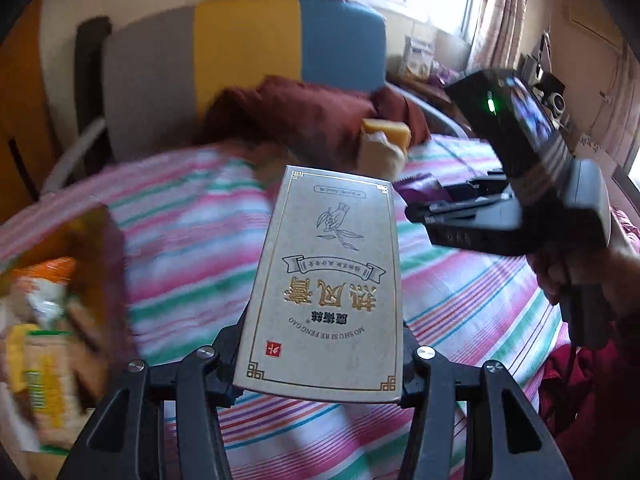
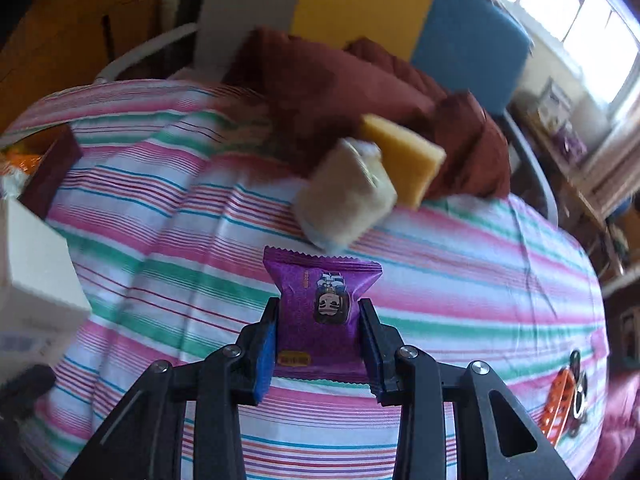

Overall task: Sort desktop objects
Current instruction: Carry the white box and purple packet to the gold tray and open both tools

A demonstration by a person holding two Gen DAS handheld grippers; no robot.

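Note:
My left gripper is shut on a flat grey box with gold Chinese lettering and holds it above the striped cloth. My right gripper is shut on a purple snack packet above the same cloth. The right gripper also shows in the left wrist view, at the right, with the purple packet at its tip. A yellow sponge and a pale wrapped block lie at the cloth's far edge.
A brown box with snack packets stands at the left. A white box is at the left in the right wrist view. A dark red cushion lies on the chair behind. An orange tool lies at the right.

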